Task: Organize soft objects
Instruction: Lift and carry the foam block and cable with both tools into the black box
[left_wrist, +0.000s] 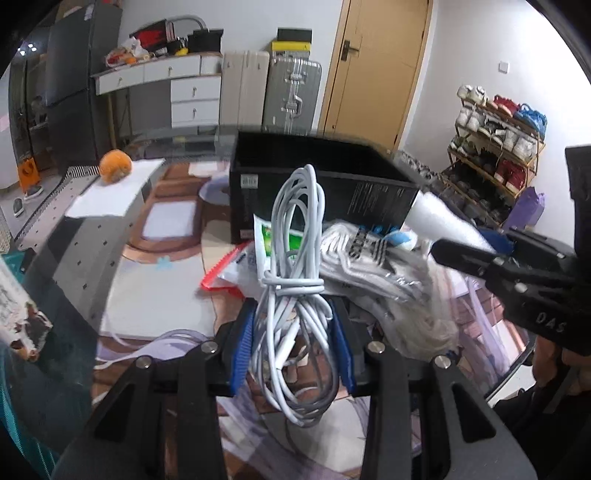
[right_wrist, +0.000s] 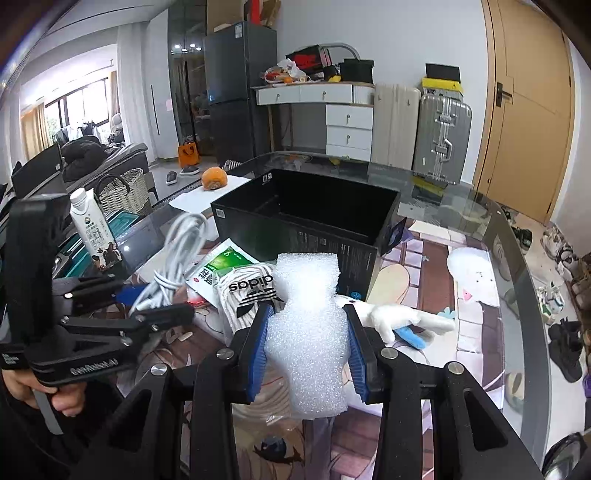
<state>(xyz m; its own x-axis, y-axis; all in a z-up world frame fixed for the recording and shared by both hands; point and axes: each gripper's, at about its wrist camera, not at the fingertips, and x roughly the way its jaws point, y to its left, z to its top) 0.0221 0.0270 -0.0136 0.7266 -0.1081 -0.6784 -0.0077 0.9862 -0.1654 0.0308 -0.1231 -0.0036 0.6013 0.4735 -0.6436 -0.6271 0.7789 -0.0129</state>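
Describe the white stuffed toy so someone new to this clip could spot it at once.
Start at the open black box on the glass table. Below its right corner, right of the foam piece, lies the plush toy. Unlike the bagged socks, it is fuzzy, with a blue part underneath.

Location: a lived-in home. Indicators: a loaded shoe rack (left_wrist: 495, 147) beside a wooden door (left_wrist: 376, 66), a dark refrigerator (right_wrist: 240, 92), a white drawer unit (right_wrist: 343, 114), a metal suitcase (right_wrist: 441, 136), and a glass worktop (right_wrist: 461, 206).
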